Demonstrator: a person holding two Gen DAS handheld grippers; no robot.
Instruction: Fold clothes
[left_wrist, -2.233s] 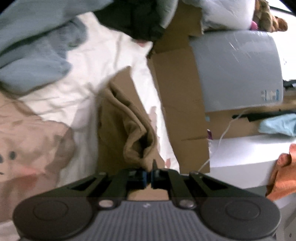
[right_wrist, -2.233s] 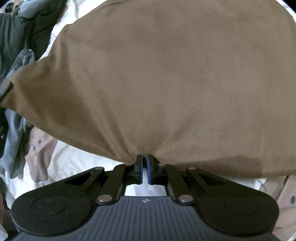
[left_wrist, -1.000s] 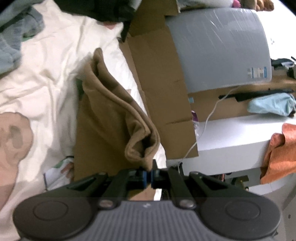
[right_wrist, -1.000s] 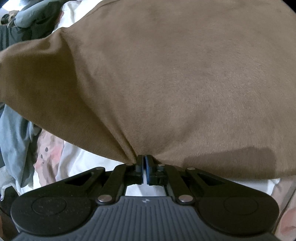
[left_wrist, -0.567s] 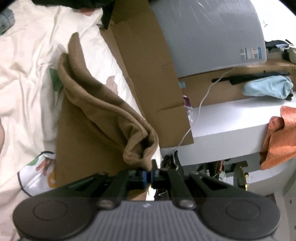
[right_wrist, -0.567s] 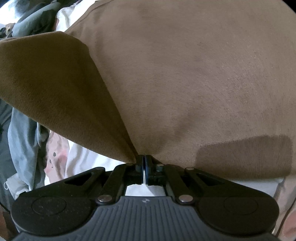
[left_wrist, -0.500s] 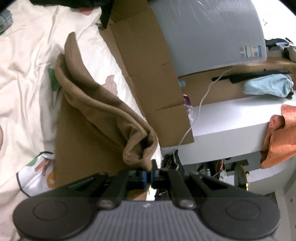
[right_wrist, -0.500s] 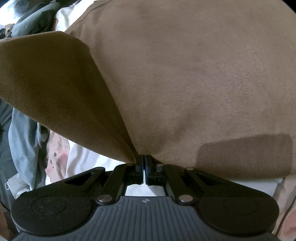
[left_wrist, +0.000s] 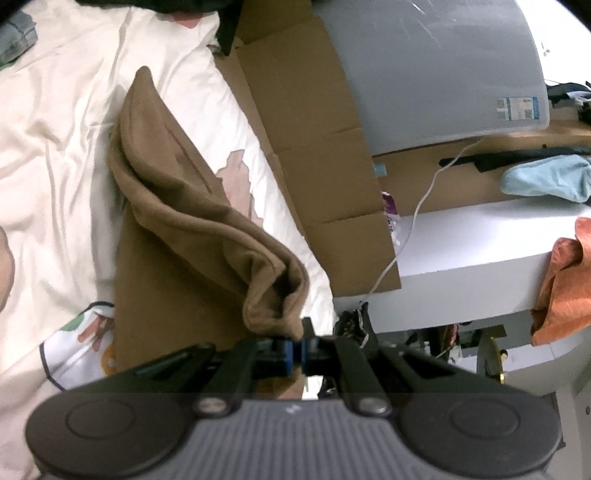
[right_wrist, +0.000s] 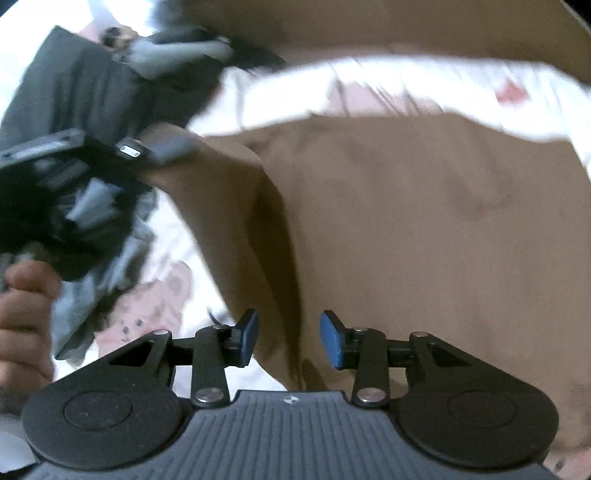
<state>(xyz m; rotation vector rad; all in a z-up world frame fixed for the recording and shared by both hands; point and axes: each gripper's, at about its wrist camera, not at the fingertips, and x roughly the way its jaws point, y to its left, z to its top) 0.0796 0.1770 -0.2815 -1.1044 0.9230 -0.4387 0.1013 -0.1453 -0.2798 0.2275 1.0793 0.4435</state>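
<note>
Left tool (left_wrist: 294, 350) is pressed together, pinching a bunched corner of the brown garment (left_wrist: 192, 221). Right tool (right_wrist: 288, 338) is opening, its pads clear of the cloth below. The garment lies on the white bed sheet (left_wrist: 55, 147), one layer raised toward the left tool. It looks soft, limp and light; hemmed corners seem the best holds. In the left wrist view its long axis runs away from the tool.
</note>
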